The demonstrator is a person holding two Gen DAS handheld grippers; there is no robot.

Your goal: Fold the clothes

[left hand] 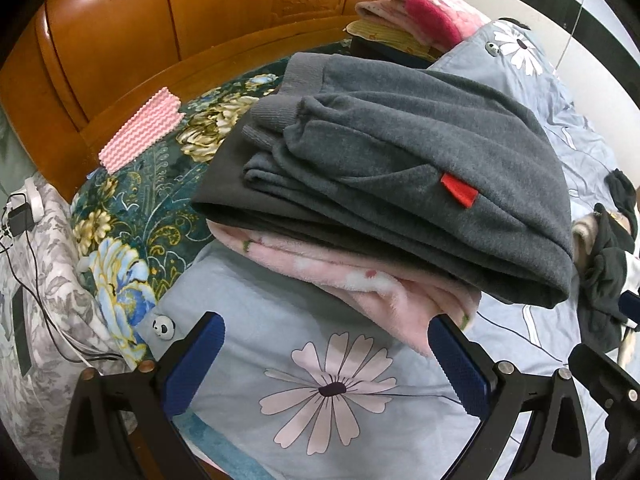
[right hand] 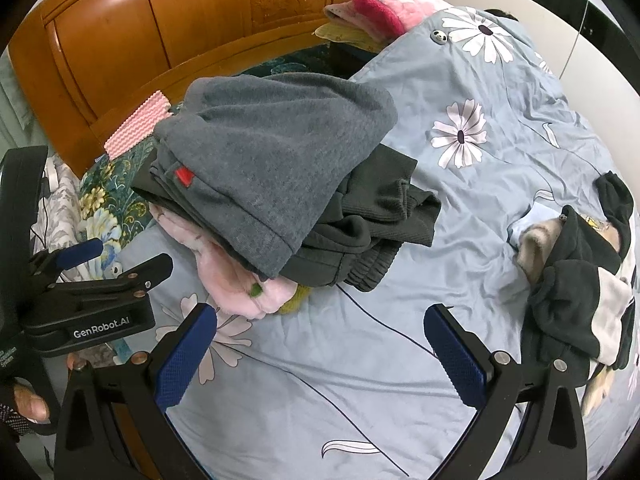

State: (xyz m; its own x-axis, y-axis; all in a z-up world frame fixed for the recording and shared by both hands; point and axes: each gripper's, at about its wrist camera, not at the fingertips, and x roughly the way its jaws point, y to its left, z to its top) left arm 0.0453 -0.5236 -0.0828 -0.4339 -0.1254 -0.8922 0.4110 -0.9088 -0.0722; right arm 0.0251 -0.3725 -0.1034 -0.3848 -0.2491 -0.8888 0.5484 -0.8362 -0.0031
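Note:
A folded grey fleece garment [left hand: 420, 168] with a small red tag [left hand: 459, 189] tops a pile on the bed; it also shows in the right wrist view [right hand: 272, 160]. Under it lie a dark garment [right hand: 376, 220] and a pink fluffy garment [left hand: 360, 284] [right hand: 236, 276]. My left gripper [left hand: 326, 334] is open and empty just in front of the pile. My right gripper [right hand: 320, 326] is open and empty over the blue flowered sheet [right hand: 360, 380], right of the left gripper [right hand: 100, 276]. A crumpled black-and-white garment [right hand: 580, 280] lies at the right.
A wooden headboard [left hand: 160, 20] runs along the back. A green floral blanket [left hand: 132, 208] and a pink wavy cloth [left hand: 140, 132] lie at the left. Folded pink and yellow items [right hand: 372, 8] sit by the headboard. Cables and a charger [left hand: 20, 216] are at the far left.

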